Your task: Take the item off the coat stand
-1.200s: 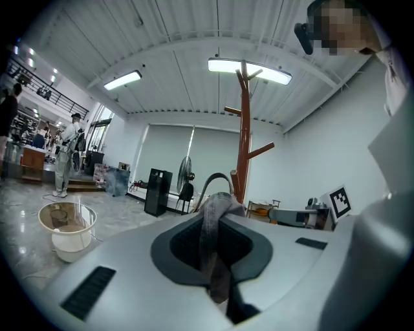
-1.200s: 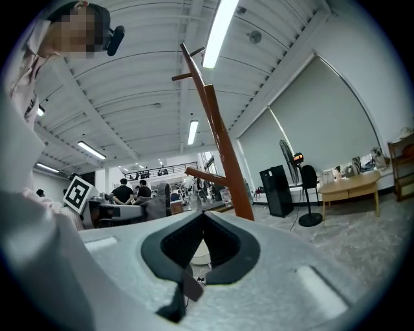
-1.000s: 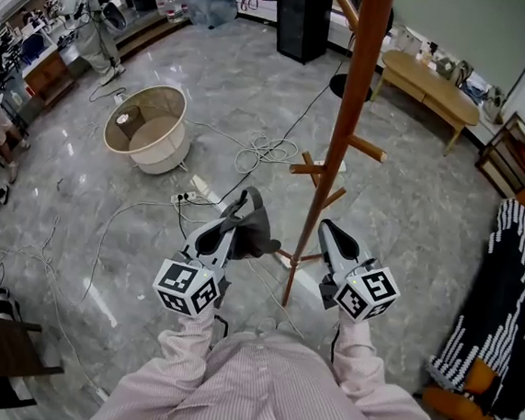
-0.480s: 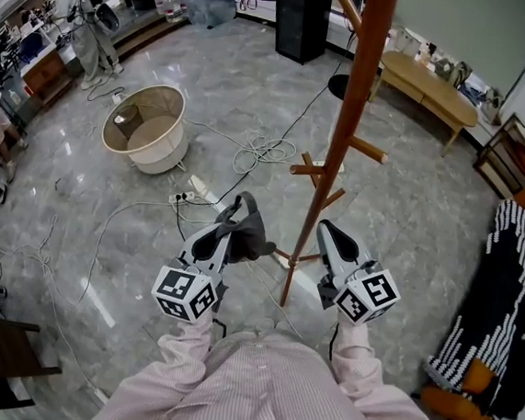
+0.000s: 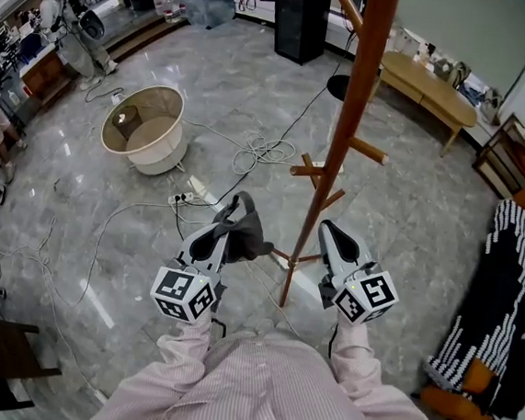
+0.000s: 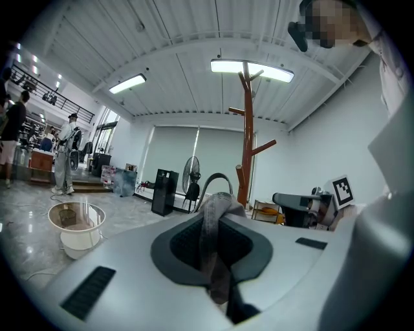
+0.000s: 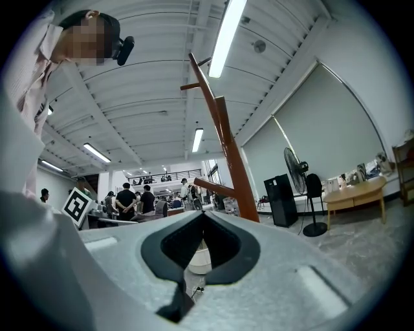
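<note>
1. My left gripper [image 5: 230, 227] was clamped on the grey cloth item [image 5: 252, 237]. In the left gripper view the fabric ran pinched between the two pads, and its strap loop stood up beyond the tips.
2. The item hung just to the left of the coat stand [image 5: 345, 139]. It was off every peg I could see and did not touch the wood.
3. My right gripper [image 5: 327, 229] was closed on nothing, its tips together. It sat just to the right of the pole, roughly level with the left one.
4. As I judged it, the lifting-off was done and the step in hand was getting the item well clear of the stand.
5. To do that well, I needed to keep the left clamp firm. Only a fold of soft cloth lay between the pads, and a slack grip could have let it slide out.
6. I reckoned the safest path was out to the left, away from the pole. The strap loop was the part most likely to catch on the short lower pegs [image 5: 311, 170].
7. The right gripper had no job in this. It was best kept on its own side of the pole, free to catch any trailing cloth if the hold gave way.
</note>
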Action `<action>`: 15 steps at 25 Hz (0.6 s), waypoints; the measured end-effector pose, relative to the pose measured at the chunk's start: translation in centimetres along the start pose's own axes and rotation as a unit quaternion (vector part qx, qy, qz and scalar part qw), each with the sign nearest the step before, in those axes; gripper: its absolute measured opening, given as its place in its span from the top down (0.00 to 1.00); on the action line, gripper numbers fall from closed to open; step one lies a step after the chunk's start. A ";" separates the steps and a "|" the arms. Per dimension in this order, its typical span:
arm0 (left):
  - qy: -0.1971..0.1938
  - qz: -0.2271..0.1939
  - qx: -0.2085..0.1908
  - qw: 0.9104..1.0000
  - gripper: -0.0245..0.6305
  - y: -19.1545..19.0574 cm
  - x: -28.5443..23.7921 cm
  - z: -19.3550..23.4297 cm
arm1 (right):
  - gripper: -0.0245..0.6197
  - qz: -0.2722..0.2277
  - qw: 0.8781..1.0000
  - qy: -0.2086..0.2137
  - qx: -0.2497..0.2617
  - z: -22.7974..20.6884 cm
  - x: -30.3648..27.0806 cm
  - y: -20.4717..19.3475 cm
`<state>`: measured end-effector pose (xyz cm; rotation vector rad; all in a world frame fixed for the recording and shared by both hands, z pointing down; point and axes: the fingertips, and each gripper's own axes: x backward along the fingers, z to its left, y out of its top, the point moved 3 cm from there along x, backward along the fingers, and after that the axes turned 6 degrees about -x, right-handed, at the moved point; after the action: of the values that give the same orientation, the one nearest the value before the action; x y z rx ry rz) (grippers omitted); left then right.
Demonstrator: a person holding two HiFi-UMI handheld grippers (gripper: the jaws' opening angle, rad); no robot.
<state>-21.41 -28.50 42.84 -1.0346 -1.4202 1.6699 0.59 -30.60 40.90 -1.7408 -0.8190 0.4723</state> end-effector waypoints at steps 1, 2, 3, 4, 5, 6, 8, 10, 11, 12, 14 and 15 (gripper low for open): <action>0.000 0.000 -0.001 1.000 0.94 0.1 0.0 0.1 | 0.95 0.000 1.000 -0.002 0.000 0.0 0.0 0.0; 0.000 -0.001 -0.002 1.000 0.94 0.2 0.0 0.1 | 0.95 0.001 1.000 -0.005 0.000 0.0 0.0 0.0; 0.000 -0.002 -0.003 1.000 0.94 0.3 0.0 0.2 | 0.95 0.001 1.000 -0.008 0.000 -0.1 0.0 0.0; 0.000 -0.002 -0.003 1.000 0.94 0.4 -0.1 0.2 | 0.95 0.001 1.000 -0.011 -0.001 -0.2 0.0 0.0; 0.000 -0.003 -0.004 1.000 0.94 0.4 -0.2 0.3 | 0.95 0.001 1.000 -0.014 -0.001 -0.3 0.0 0.0; 0.000 -0.004 -0.004 1.000 0.94 0.5 -0.3 0.4 | 0.95 0.001 1.000 -0.016 -0.002 -0.5 0.0 0.0; 0.000 -0.005 -0.004 1.000 0.94 0.5 -0.4 0.4 | 0.95 0.001 1.000 -0.018 0.001 -0.7 0.1 0.0; -0.001 -0.006 -0.005 1.000 0.94 0.6 -0.4 0.4 | 0.95 -0.001 1.000 -0.019 0.004 -0.8 0.2 0.1; -0.001 -0.006 -0.005 1.000 0.94 0.7 -0.4 0.4 | 0.95 -0.001 1.000 -0.021 0.004 -0.8 0.2 0.2; -0.001 -0.006 -0.006 1.000 0.94 0.7 -0.4 0.4 | 0.95 -0.001 1.000 -0.022 0.005 -0.8 0.3 0.2; -0.002 -0.006 -0.006 1.000 0.94 0.7 -0.4 0.3 | 0.95 -0.001 1.000 -0.023 0.007 -0.9 0.5 0.1; -0.002 -0.006 -0.007 1.000 0.94 0.7 -0.4 0.3 | 0.95 -0.001 1.000 -0.025 0.006 -0.9 0.6 0.1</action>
<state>-21.52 -29.04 42.23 -1.0292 -1.4396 1.6570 1.70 -30.78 41.16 -1.7228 -0.8512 0.5203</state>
